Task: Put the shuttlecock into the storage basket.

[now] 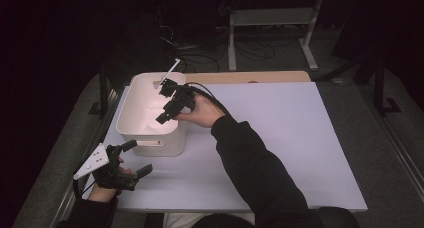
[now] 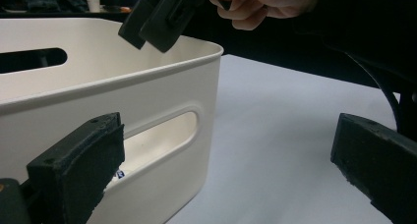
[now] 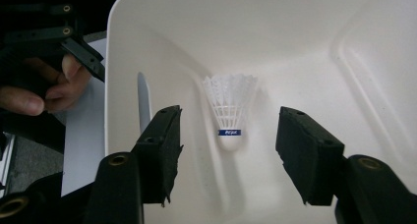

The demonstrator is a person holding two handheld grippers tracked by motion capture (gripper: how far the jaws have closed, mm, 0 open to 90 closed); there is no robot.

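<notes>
White plastic forms the rectangular storage bin [image 1: 152, 120], with slot handles cut in its walls, that stands on the far left part of the pale table top [image 1: 280, 138]. Inside it a white feathered shuttlecock [image 3: 229, 111] with a blue band lies on the bin's floor. The right gripper [image 1: 167, 103], held in the person's right hand [image 1: 202, 110], hangs over the bin's opening pointing down into it. In the right gripper view its two black jaws stand apart, empty, with the shuttlecock seen between them and below, not touching either. The left gripper [image 1: 132, 158], held in the left hand [image 1: 107, 185], sits low at the near left of the table, just beside the bin's near wall. Its jaws are spread wide with nothing between them.
</notes>
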